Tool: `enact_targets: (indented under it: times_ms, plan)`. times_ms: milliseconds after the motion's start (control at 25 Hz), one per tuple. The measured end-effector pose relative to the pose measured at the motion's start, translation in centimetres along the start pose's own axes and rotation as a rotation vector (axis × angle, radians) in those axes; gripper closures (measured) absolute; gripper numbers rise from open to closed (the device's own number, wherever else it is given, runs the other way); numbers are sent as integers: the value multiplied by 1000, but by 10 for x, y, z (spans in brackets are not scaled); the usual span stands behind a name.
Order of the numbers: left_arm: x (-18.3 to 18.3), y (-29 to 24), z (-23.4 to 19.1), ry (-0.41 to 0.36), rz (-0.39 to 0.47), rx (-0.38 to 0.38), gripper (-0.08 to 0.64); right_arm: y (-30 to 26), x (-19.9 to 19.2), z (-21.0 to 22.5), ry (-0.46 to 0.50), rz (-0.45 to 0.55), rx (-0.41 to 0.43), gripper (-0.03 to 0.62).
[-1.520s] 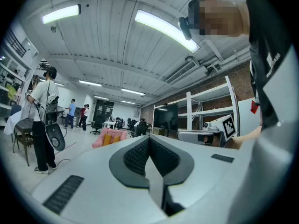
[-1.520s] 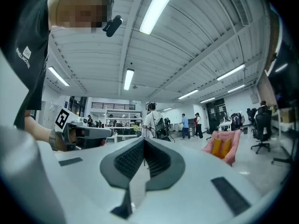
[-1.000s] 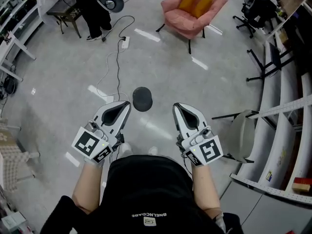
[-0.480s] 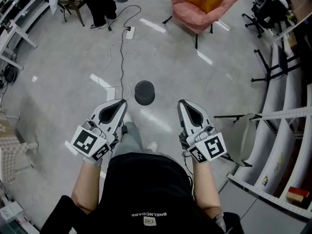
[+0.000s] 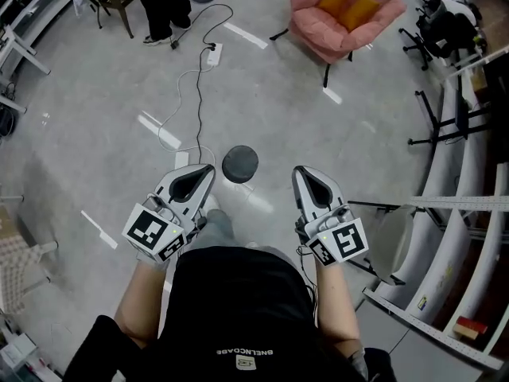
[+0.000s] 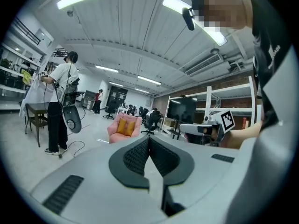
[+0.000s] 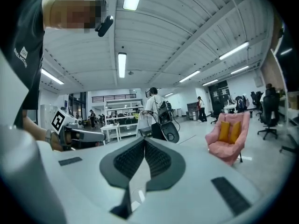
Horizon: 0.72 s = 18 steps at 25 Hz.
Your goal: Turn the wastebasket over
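Observation:
A small dark round wastebasket (image 5: 240, 164) stands on the grey floor, seen from above in the head view. It lies just ahead of and between my two grippers. My left gripper (image 5: 208, 168) is shut and empty, a little to the left of the basket. My right gripper (image 5: 299, 170) is shut and empty too, a short way to its right. Neither touches the basket. In the left gripper view the left gripper (image 6: 149, 139) shows its jaws closed together; in the right gripper view the right gripper (image 7: 144, 141) shows the same. The basket is hidden in both gripper views.
A pink armchair (image 5: 342, 14) with orange cushions stands ahead on the right. A cable and power strip (image 5: 213, 52) trail across the floor ahead. A person (image 5: 163, 6) stands by a table at the far left. White shelving (image 5: 457, 213) runs along the right side.
The view has advanced toward the wastebasket, which now sits closer to the gripper tips. Both grippers stayed shut and side by side. The armchair and person shifted toward the top of the view.

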<state>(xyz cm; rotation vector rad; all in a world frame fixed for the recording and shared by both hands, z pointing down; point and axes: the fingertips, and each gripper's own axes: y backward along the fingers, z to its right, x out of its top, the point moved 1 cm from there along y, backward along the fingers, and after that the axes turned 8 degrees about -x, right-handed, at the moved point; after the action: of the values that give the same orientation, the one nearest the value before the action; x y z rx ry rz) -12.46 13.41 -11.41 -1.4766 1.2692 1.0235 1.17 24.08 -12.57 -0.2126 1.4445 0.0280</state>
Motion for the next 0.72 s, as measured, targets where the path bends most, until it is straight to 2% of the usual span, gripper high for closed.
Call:
enact_targets:
  times_ms: [200, 320, 520, 720]
  plan:
    - [-2, 0, -53, -5, -51, -8, 546, -54, -1, -9, 2, -45, -4, 581]
    - [-7, 2, -77, 27, -64, 20, 546, -76, -5, -9, -2, -81, -1, 581]
    - [-29, -3, -92, 103, -103, 59, 545, -95, -18, 2, -3, -143, 20, 581]
    - [-57, -17, -101, 158, -139, 118, 545, -114, -43, 20, -13, -209, 81, 580]
